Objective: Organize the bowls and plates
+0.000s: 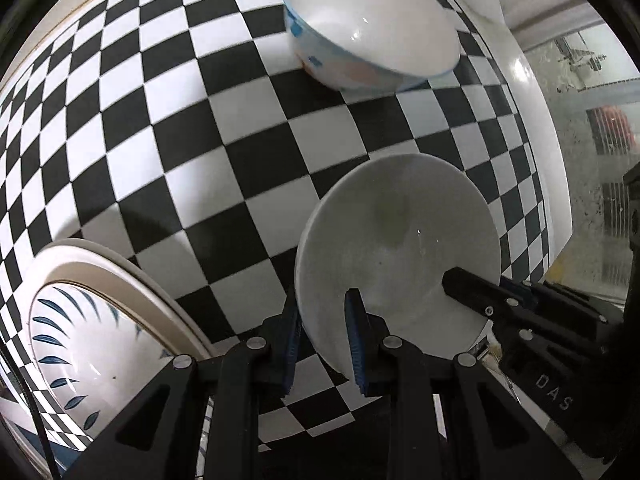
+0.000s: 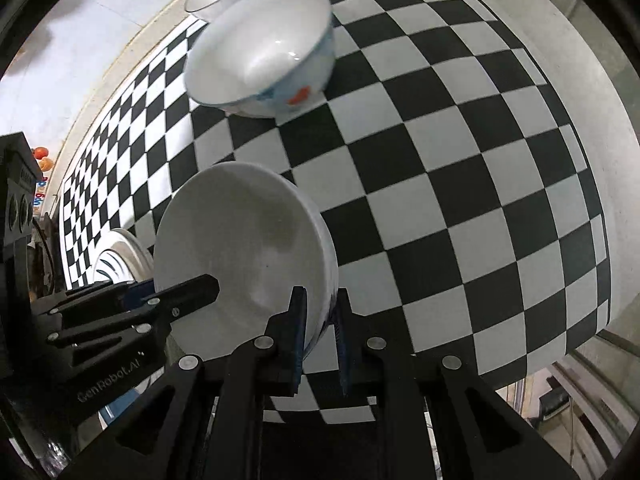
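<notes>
With left claw [image 1: 322, 344] and right claw [image 2: 320, 338] clamped on opposite rims of the white bowl [image 1: 400, 248], transport is under way; next, lower it into the patterned bowl [image 1: 368, 28] ahead.

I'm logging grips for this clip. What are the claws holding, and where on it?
Both hold one white bowl by its rim: the left claw pinches one side, the right claw the opposite side.

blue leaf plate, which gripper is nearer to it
Left. The left gripper grips the white bowl at the rim beside the blue leaf plate; the right gripper grips the opposite rim, farther away.
</notes>
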`<state>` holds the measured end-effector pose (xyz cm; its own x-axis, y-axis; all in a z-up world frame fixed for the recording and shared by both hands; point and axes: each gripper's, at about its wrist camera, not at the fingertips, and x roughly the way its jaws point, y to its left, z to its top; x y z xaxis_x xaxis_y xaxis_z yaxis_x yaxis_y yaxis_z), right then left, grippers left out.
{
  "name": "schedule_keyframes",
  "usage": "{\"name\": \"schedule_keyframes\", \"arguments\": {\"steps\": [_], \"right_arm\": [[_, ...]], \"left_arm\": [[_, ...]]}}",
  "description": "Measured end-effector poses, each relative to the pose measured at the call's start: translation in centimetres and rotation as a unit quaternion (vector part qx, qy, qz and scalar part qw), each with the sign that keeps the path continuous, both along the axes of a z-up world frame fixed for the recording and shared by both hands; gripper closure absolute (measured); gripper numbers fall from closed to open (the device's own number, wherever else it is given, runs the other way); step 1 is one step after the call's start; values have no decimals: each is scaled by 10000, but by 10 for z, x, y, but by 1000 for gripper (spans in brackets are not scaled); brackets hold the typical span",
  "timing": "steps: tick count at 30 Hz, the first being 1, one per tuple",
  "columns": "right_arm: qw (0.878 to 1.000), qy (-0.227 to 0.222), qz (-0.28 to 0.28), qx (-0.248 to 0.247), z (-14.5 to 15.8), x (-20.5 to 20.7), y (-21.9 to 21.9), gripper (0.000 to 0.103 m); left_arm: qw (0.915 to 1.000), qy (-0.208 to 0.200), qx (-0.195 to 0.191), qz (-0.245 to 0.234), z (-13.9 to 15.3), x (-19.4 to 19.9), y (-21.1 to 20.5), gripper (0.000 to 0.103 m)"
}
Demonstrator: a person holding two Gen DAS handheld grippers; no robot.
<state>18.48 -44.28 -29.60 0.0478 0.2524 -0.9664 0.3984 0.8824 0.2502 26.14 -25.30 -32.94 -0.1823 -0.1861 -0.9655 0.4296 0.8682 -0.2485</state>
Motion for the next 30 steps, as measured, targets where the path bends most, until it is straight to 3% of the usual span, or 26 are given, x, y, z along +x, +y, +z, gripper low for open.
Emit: {"name": "schedule_keyframes", "arguments": {"steps": [16,19,23,25,27,29,30], "right_arm": [[9998,165,-74,101,-9,-1,-9,88],[9994,284,-95,199,-10,-1,-12,86],[9994,129,-185,279,13,-2,-25,86],[9994,-18,-272,228,31,0,-37,86],[9988,-145,-415,214,46,7,-51,80],[9976,-284,-566,277,55,16,-64,61],[9966,-385,-646,339,58,24,-71,58]], "left_arm": [[10000,-1,15,-71,-6,-5,-3,84],[10000,-41,-27,-51,8,-3,5,83],[9992,-360,-184,62,45,1,23,82],[9981,-515,-300,169,63,10,30,75],[9970,-588,-436,260,74,26,31,71],[9964,-599,-493,328,76,46,26,71],[9964,-567,-515,370,73,58,21,71]]}}
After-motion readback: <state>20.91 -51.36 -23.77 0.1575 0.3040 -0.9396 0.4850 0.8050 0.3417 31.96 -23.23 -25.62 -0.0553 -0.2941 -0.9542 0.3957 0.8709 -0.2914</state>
